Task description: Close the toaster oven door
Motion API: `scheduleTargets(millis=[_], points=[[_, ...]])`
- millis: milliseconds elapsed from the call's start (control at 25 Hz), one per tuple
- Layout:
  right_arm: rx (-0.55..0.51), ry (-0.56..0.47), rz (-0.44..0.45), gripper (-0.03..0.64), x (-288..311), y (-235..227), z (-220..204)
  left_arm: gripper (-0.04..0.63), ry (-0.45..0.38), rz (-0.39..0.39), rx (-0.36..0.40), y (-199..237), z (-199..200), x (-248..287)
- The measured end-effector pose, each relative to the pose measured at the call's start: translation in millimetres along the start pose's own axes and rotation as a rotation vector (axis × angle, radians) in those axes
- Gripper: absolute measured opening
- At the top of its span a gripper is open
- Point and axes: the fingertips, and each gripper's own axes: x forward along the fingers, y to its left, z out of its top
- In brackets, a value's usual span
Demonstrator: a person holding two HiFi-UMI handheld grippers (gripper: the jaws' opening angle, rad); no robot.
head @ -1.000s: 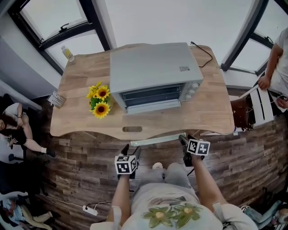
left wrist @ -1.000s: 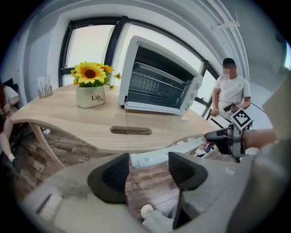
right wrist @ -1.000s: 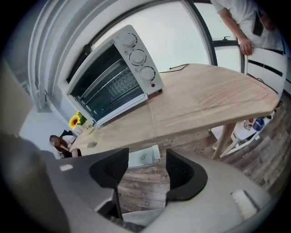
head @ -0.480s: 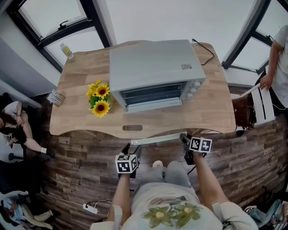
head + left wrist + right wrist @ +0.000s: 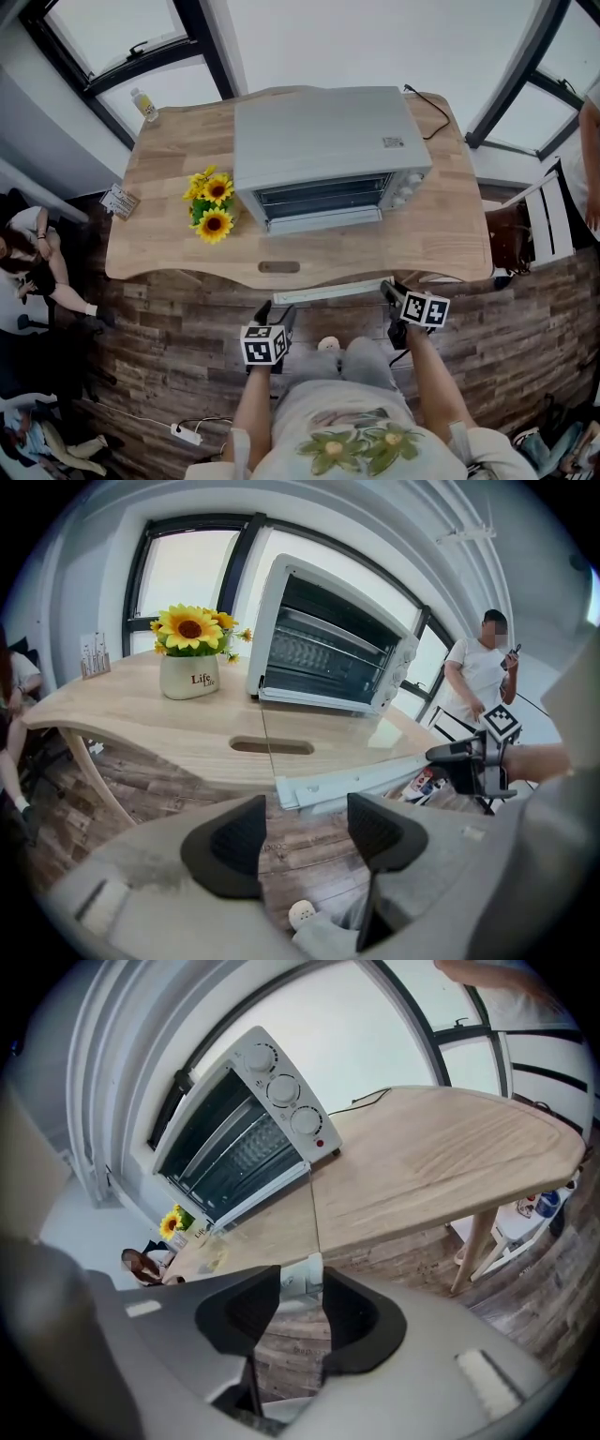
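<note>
**both grippers empty and short of the table, oven door down**

left gripper (image 5: 305, 832) has its jaws wide apart with only plank floor (image 5: 169, 328) showing between them. right gripper (image 5: 300, 1302) has just been closing its jaws; a narrow gap is left and nothing sits in it. both hang over the person's lap, just short of the near edge of the wooden table (image 5: 441, 234) and well apart from the toaster oven (image 5: 323, 131).

the toaster oven stands mid-table towards the back. its long axis runs left to right and its front faces the person. the door (image 5: 323, 221) looks dropped open, a pale strip along the foot of the front, with the rack visible inside. three knobs (image 5: 286, 1091) line the right end of the front.

a small label (image 5: 393, 142) on the oven's top is too small to read. the white vase (image 5: 190, 677) of sunflowers (image 5: 211, 202), just beside the oven's front left corner, reads "life". a card stand (image 5: 119, 202) at the left edge has unreadable print.

a bottle (image 5: 145, 105) stands at the back left corner, and a cord (image 5: 431, 112) trails off at the back right. bare wood with a slot (image 5: 279, 267) lies between the oven and the near edge.
</note>
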Motion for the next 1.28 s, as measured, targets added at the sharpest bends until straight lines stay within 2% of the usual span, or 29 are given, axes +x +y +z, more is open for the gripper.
scheduleTargets(millis=[320,600,880,1000,1080,1280], points=[[-0.027,-0.035,0.007,0.146,-14.1,14.5,13.1,0.281,0.014,-0.006,0.029,-2.3,-1.8,-1.1],[-0.013,-0.088,0.028,0.146,-25.9,27.6,27.8,0.271,-0.031,-0.012,0.047,-7.5,15.7,-0.1],[-0.017,-0.133,0.051,0.149,-36.3,40.0,43.0,0.2,-0.106,-0.009,0.041,-12.8,36.3,-7.6],[-0.032,-0.144,0.036,0.152,-37.6,38.4,44.7,0.177,-0.125,-0.017,0.041,-15.7,42.2,-9.5],[-0.049,-0.153,0.025,0.153,-39.5,39.6,47.4,0.137,-0.137,-0.014,0.036,-17.4,46.1,-11.2],[-0.084,-0.163,0.019,0.156,-42.3,45.0,53.0,0.117,-0.139,-0.016,0.019,-16.2,50.3,-13.8]])
